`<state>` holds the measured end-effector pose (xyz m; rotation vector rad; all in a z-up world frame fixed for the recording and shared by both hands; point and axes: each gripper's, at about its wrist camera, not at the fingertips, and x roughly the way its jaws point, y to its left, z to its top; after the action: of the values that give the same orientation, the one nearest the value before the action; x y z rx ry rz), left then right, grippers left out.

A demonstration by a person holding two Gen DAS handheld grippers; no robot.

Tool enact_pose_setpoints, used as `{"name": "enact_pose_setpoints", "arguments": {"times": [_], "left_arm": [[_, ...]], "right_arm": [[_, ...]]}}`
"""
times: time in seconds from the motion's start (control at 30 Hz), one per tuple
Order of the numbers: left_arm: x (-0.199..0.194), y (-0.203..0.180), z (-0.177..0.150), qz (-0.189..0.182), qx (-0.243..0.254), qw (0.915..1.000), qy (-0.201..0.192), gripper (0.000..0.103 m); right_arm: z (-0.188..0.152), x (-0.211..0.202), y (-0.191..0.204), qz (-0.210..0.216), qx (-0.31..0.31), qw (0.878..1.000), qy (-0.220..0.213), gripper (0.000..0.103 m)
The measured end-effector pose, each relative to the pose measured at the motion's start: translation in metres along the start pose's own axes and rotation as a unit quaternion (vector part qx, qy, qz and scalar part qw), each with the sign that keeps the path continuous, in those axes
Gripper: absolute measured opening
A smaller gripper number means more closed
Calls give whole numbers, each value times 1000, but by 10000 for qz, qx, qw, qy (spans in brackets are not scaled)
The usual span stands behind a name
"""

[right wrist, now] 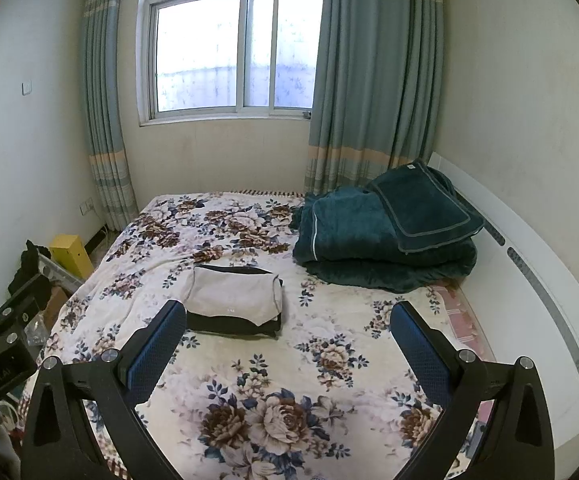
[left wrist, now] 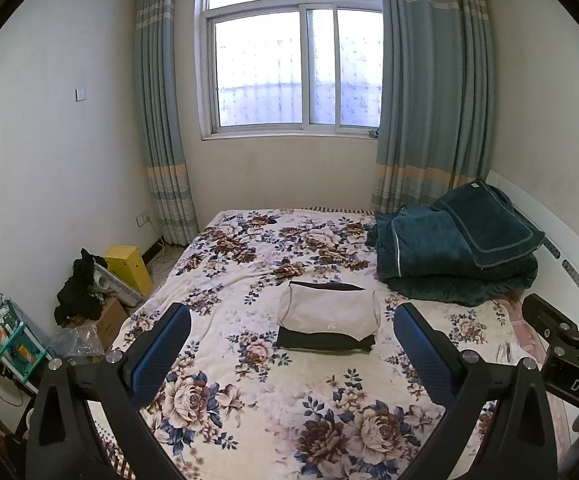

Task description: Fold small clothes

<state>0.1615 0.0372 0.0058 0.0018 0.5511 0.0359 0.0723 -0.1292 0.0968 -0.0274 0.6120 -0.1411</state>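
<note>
On the floral bed point(left wrist: 249, 400), 2 folded garments point(left wrist: 329, 316) overlap, lower one mostly hidden; left gripper point(left wrist: 291, 344) and right gripper point(right wrist: 287, 340) released.

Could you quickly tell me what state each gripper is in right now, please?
Left gripper: jaws open, holding nothing, above the bed.
Right gripper: jaws open, holding nothing, above the bed.
</note>
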Motion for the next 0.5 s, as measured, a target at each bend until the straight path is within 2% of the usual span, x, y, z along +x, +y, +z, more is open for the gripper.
{"name": "enact_pose_setpoints", "arguments": {"times": [0.5], "left_arm": [[-2, -1, 0, 6, 4, 10000, -16, 103]], "right_arm": [[2, -2, -1, 16, 5, 10000, -18, 103]]}}
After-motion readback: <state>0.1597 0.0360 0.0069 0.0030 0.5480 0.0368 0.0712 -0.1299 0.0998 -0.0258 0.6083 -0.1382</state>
